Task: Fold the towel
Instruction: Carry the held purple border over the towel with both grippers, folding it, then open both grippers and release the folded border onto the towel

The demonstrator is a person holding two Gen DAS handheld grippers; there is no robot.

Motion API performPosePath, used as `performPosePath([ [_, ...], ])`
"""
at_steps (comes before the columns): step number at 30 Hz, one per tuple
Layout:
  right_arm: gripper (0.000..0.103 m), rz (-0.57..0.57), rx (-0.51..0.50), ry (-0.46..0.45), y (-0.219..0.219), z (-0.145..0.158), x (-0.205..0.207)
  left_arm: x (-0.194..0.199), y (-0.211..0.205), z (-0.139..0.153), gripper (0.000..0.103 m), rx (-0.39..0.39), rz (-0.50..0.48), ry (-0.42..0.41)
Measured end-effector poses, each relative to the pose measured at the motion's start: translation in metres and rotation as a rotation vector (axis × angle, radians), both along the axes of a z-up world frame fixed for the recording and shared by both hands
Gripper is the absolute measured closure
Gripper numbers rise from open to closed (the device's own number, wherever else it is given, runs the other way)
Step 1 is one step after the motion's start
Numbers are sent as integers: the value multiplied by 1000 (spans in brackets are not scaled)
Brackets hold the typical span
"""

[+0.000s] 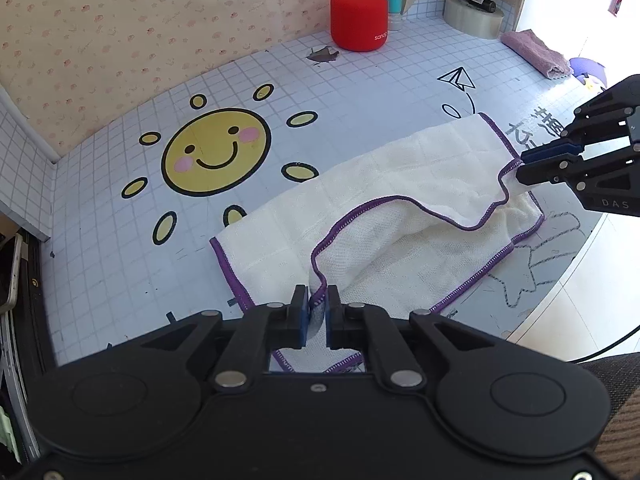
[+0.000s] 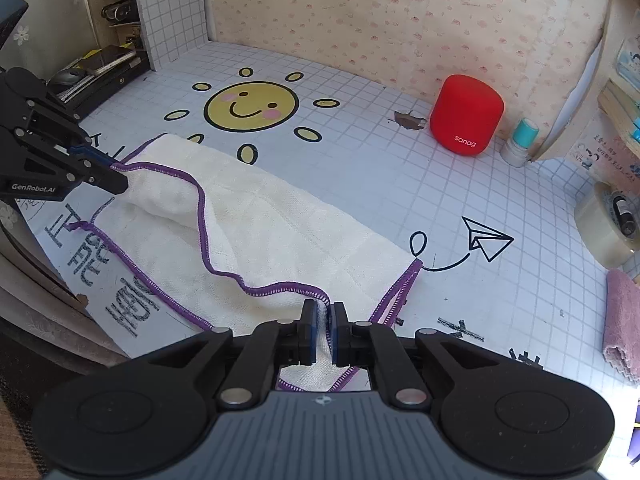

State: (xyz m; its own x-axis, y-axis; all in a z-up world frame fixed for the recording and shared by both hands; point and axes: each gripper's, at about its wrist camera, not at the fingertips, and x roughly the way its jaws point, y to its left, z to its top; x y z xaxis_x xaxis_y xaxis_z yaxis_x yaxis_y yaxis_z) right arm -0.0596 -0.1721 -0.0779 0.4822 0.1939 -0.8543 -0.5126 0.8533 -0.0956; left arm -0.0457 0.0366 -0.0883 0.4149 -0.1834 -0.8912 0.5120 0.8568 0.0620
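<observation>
Tiled tabletop (image 1: 120,208): cream purple-hemmed towel (image 1: 400,184) folded in half — my left gripper (image 1: 318,312) and right gripper (image 2: 325,318) barely pinch its corners. Next, I reckon: let go, square hems.

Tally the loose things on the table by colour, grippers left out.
White: 1, towel
Red: 1, speaker
Pink: 1, cloth
Teal and white: 1, bottle
Clear: 1, tape roll
Total: 5
</observation>
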Motion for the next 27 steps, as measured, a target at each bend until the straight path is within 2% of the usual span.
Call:
performPosePath([
  [7,74,31,-6,0,2,6,-7,-6,-5,2,75,20,-20,-22],
  [10,71,47,-20,-5,4,9,-11,-9,-6,5,72,30,-29,-40],
  [13,70,66,-30,2,4,12,-16,-12,-5,6,66,41,-39,-51],
  [27,69,49,-25,9,3,14,-16,-18,9,19,66,46,-35,-77],
])
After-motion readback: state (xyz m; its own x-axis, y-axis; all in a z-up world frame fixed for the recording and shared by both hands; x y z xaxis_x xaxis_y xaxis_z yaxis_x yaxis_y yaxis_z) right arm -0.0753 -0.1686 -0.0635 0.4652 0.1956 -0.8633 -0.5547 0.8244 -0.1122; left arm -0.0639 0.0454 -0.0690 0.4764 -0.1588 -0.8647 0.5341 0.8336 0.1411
